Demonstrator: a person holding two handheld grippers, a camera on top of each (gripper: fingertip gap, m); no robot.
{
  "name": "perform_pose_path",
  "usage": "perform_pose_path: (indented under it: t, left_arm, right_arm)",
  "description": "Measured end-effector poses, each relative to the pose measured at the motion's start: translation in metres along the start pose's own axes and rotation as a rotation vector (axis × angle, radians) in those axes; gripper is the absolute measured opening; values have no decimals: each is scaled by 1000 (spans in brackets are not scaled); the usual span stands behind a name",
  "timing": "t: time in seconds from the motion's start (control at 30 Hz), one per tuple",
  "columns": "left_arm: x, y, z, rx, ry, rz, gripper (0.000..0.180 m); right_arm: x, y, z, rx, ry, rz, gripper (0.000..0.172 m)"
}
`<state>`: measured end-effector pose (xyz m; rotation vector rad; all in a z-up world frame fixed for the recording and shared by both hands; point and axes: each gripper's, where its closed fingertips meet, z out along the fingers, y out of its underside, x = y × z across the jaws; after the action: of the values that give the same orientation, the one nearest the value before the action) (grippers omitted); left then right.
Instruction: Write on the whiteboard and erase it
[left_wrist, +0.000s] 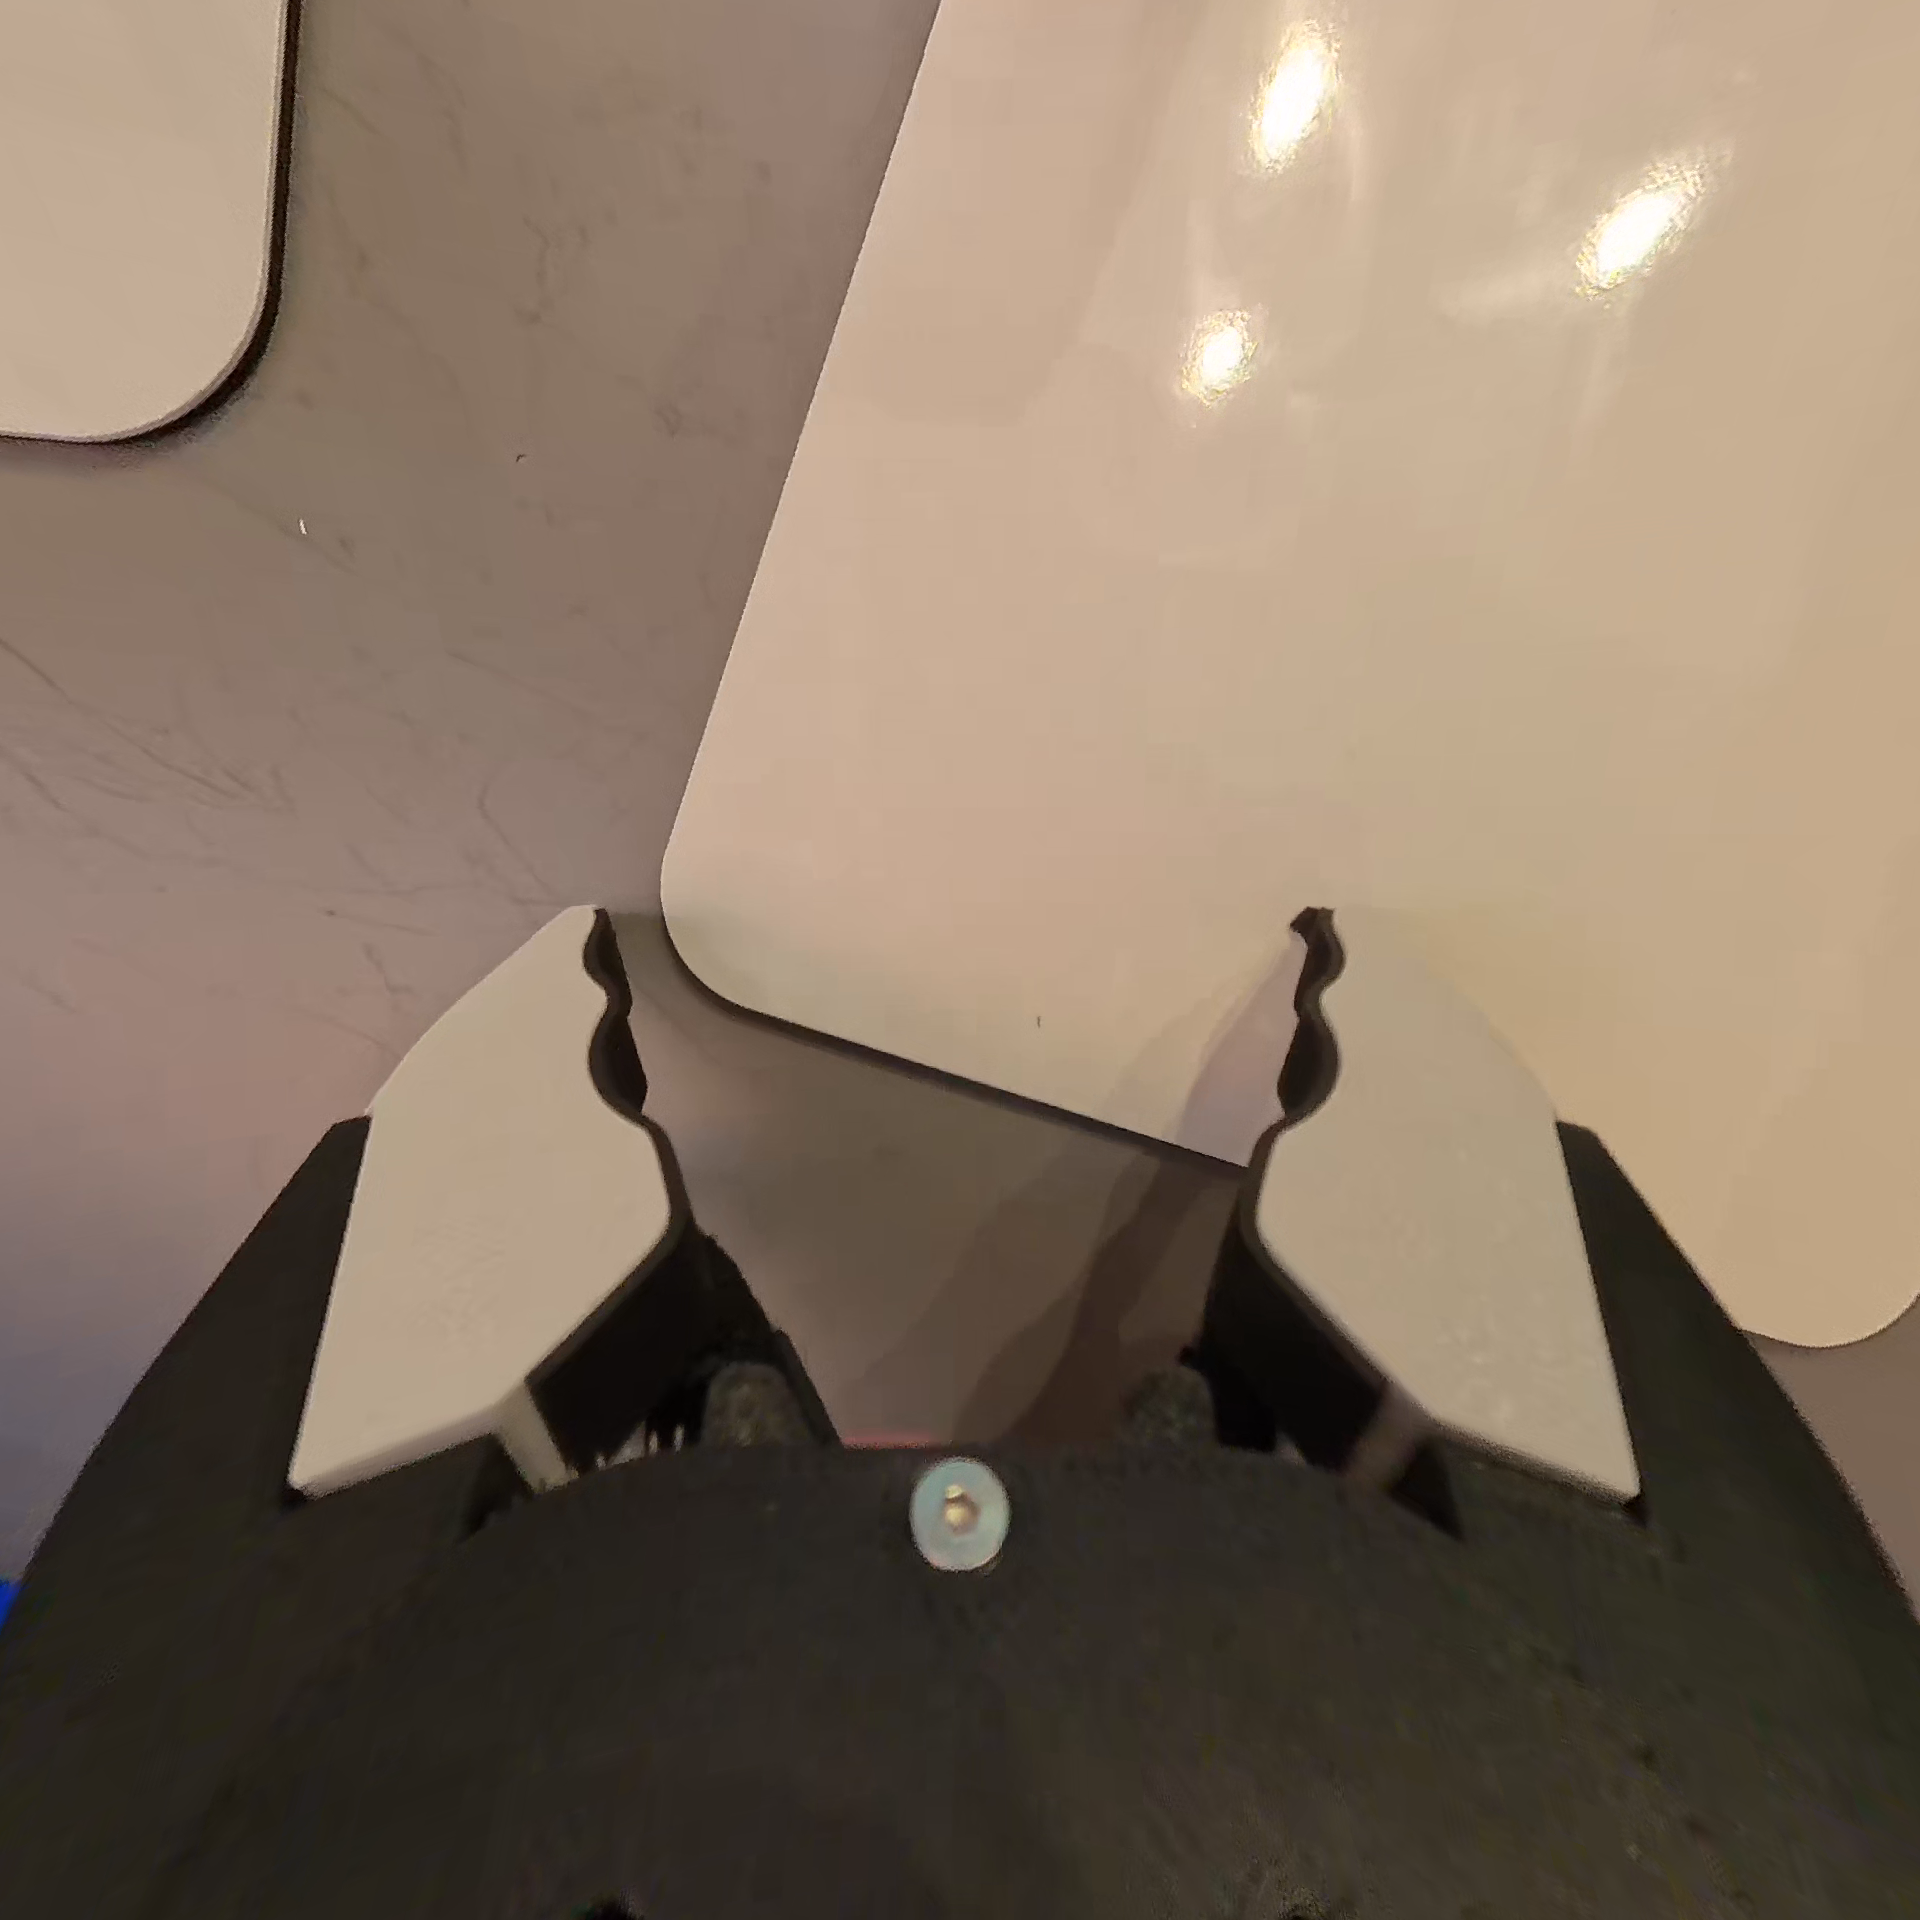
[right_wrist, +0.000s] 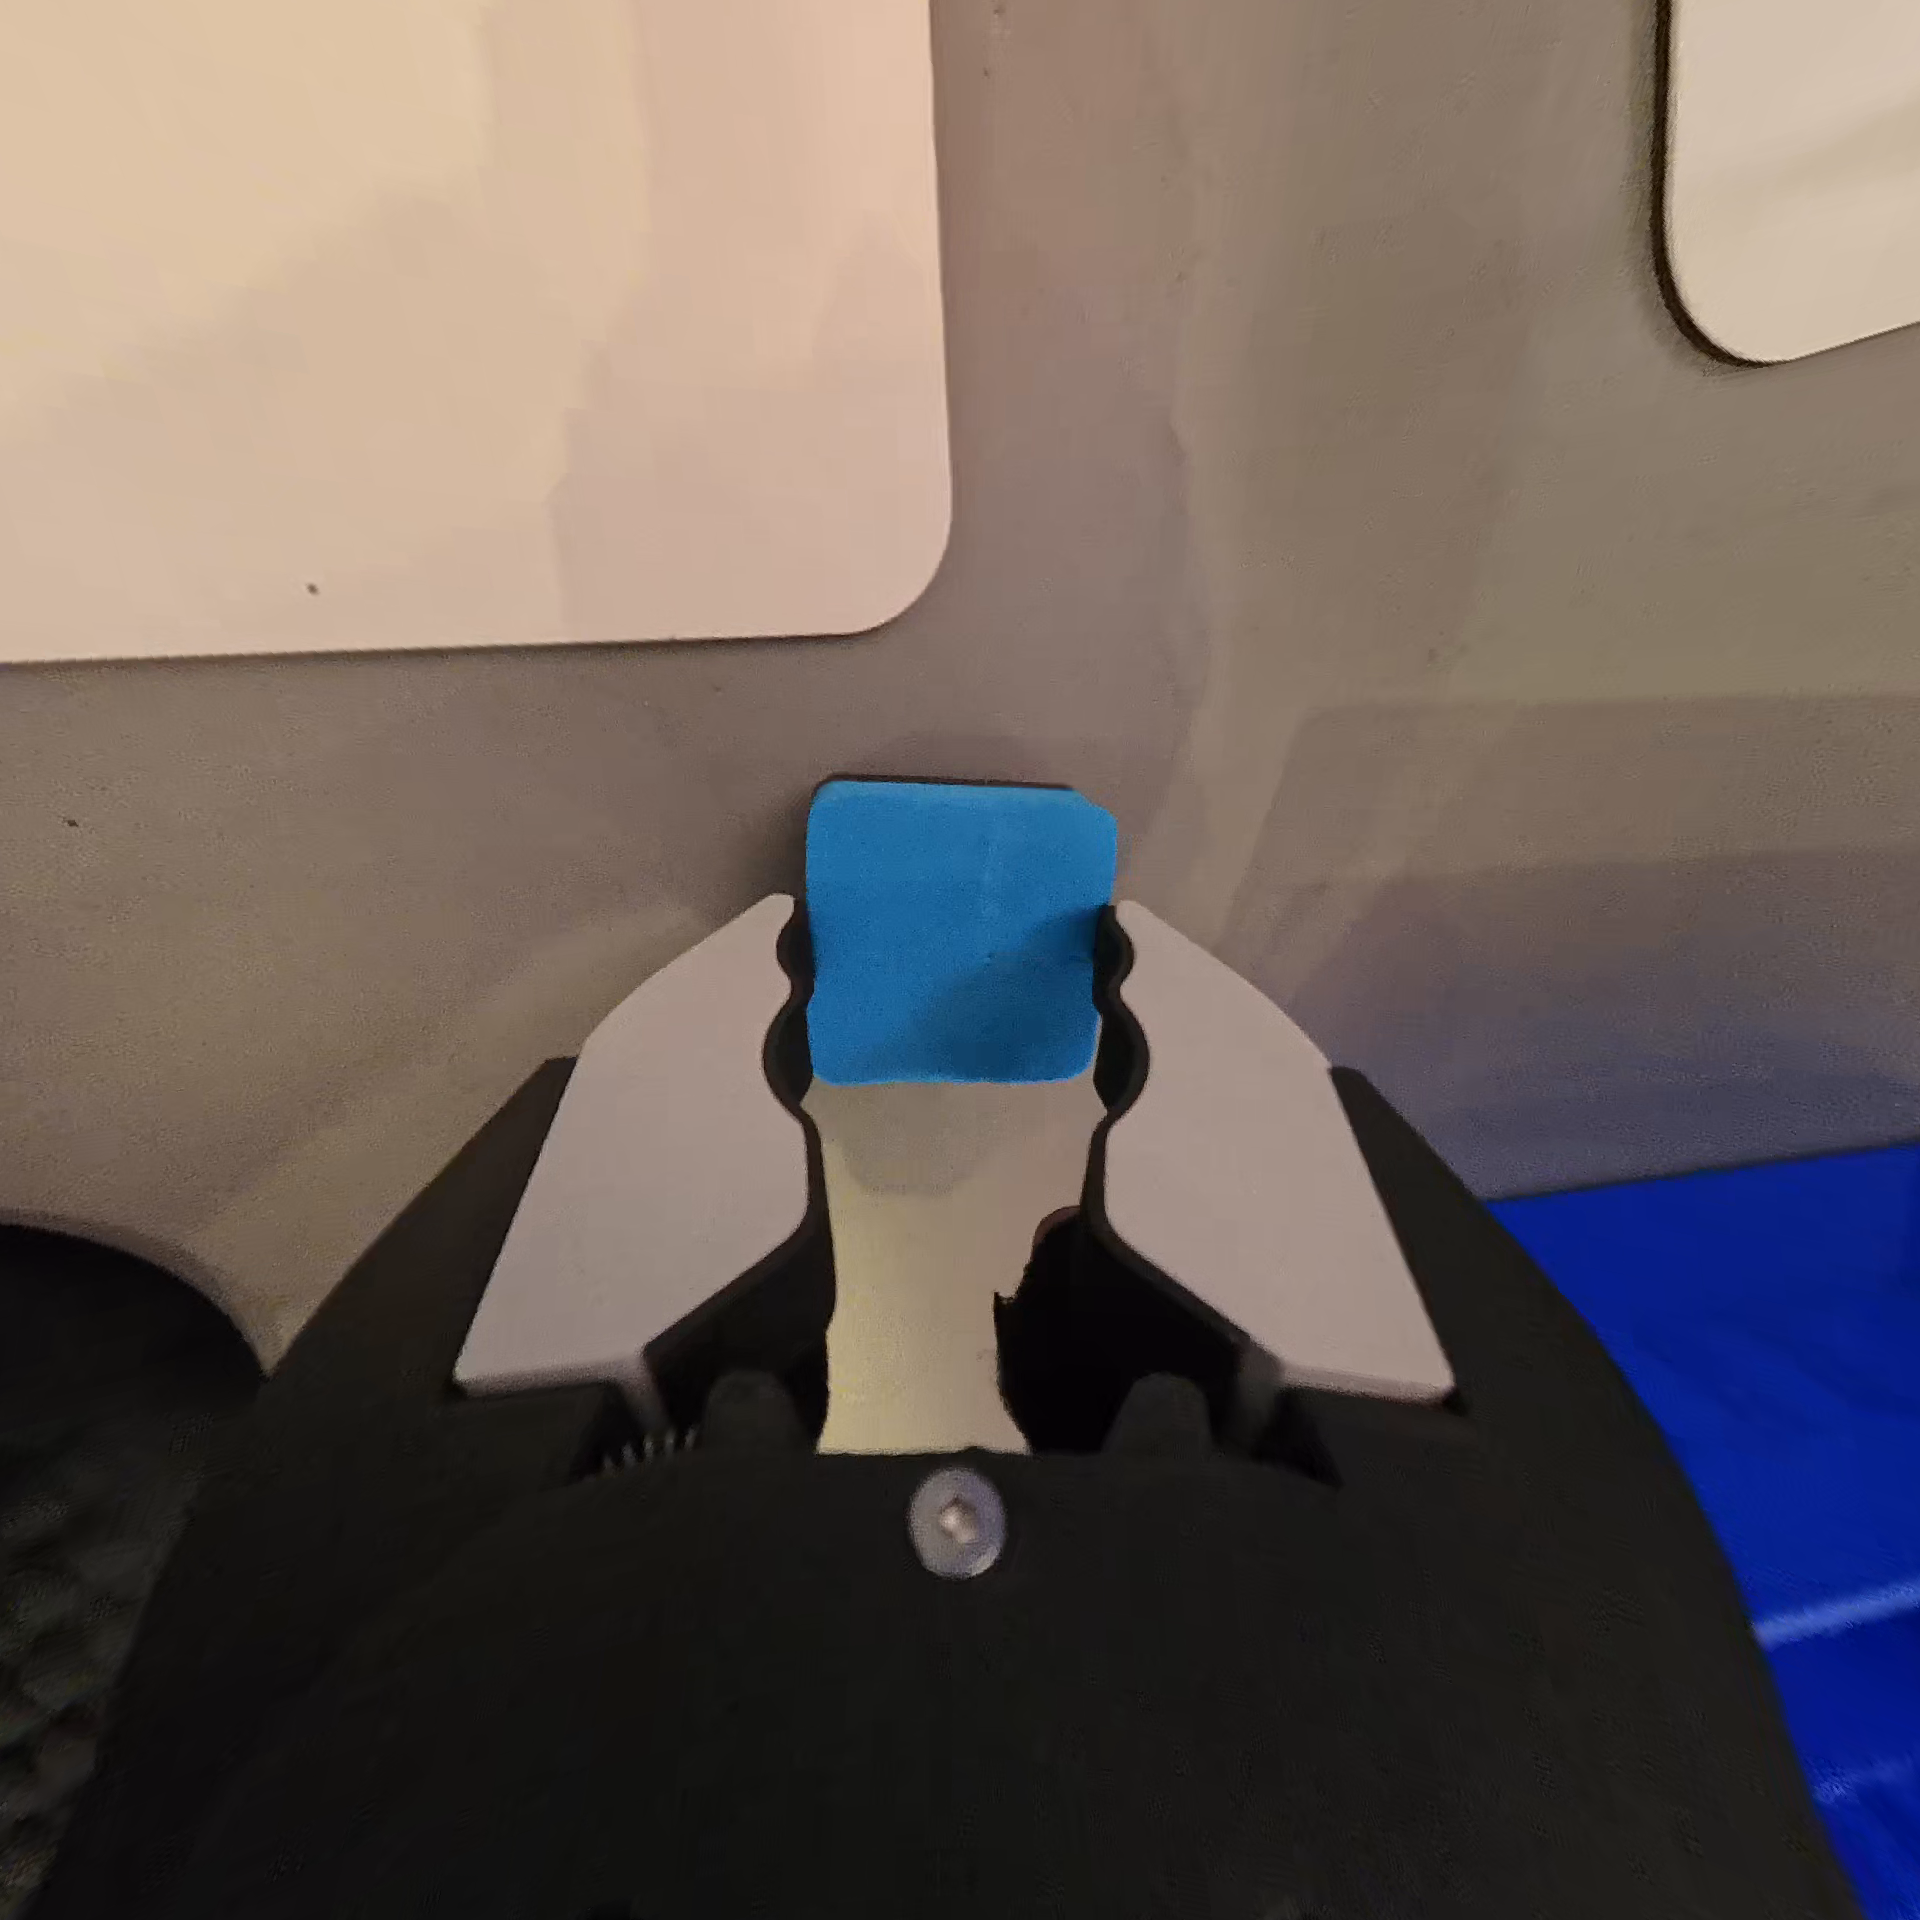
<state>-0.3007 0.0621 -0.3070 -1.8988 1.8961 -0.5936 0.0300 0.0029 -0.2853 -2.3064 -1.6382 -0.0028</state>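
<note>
Beside the whiteboard (right_wrist: 468, 312) edge, right tool (right_wrist: 951, 940) grips blue eraser (right_wrist: 951, 935).

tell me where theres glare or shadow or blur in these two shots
Left wrist view: three bright glare spots on the glossy whiteboard, and the left claw shadows its near corner. Right wrist view: no glare; soft focus throughout, a dim shadow crossing the blue eraser.

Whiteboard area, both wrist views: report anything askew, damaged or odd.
Nothing stands out. The whiteboard lies flat and blank on the grey table; the right hand-held gripper clamps a blue eraser squarely.
</note>
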Motion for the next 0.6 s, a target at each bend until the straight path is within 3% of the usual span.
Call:
perform_pose_path:
  t: [0.27,0.33,0.6]
  left_arm:
    - [0,0,0,-17,7,10,119]
    - [0,1,-1,-24,11,16,118]
    - [-8,15,-12,-59,-14,-19,112]
  right_arm:
    - [-3,0,7,15,-39,-10,54]
    - [-4,-1,6,27,-56,7,62]
    - [3,-8,-16,58,-55,20,66]
